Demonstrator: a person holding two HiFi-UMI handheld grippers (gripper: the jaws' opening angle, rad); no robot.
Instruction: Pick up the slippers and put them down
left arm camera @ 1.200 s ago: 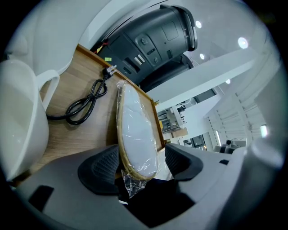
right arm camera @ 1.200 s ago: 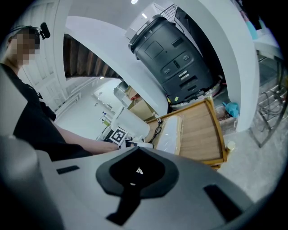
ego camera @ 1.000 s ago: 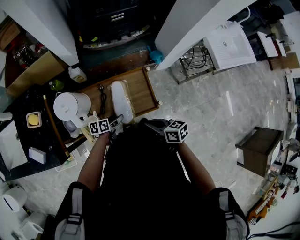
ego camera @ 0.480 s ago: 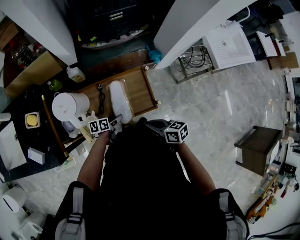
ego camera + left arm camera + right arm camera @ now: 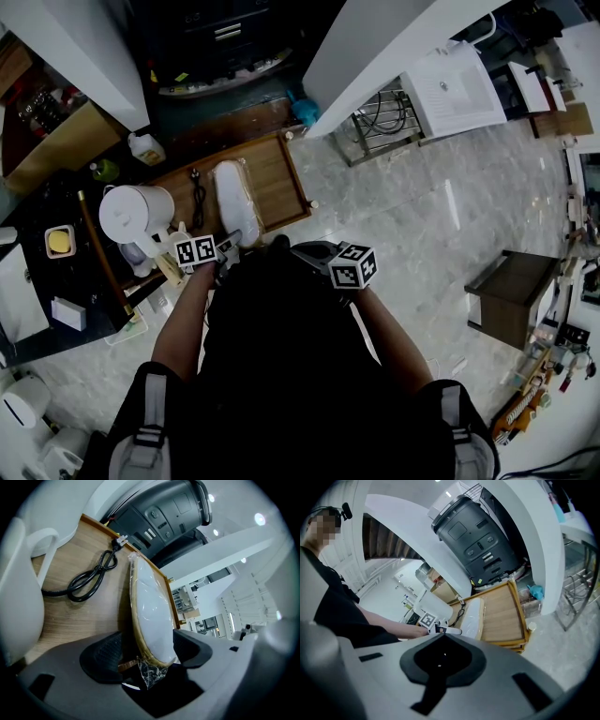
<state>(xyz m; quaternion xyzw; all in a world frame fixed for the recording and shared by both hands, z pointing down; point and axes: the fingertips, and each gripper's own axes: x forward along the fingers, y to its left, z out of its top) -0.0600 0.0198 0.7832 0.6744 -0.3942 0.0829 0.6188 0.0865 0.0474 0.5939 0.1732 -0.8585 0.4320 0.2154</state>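
A pair of white slippers (image 5: 234, 202) wrapped in clear plastic lies on a wooden tray (image 5: 279, 178). My left gripper (image 5: 228, 253) is at the pack's near end. In the left gripper view the slippers (image 5: 150, 616) stand edge-on between the two pads of the gripper (image 5: 149, 652). A dark gap shows beside the left pad, so the jaws stand wide and open around the pack. My right gripper (image 5: 307, 249) hovers to the right over the floor, apart from the tray. Its pads (image 5: 440, 656) meet with nothing between them. From there the slippers (image 5: 473, 613) show ahead on the tray (image 5: 501, 616).
A white kettle (image 5: 136, 214) and a coiled black cable (image 5: 199, 192) share the tray's left side. A dark grey machine (image 5: 476, 541) stands behind the tray. A white pillar (image 5: 375, 47), a wire rack (image 5: 380, 122) and a brown stool (image 5: 516, 295) stand on the marble floor.
Only the head view has drifted a little. Both grippers and the slippers stay where they were.
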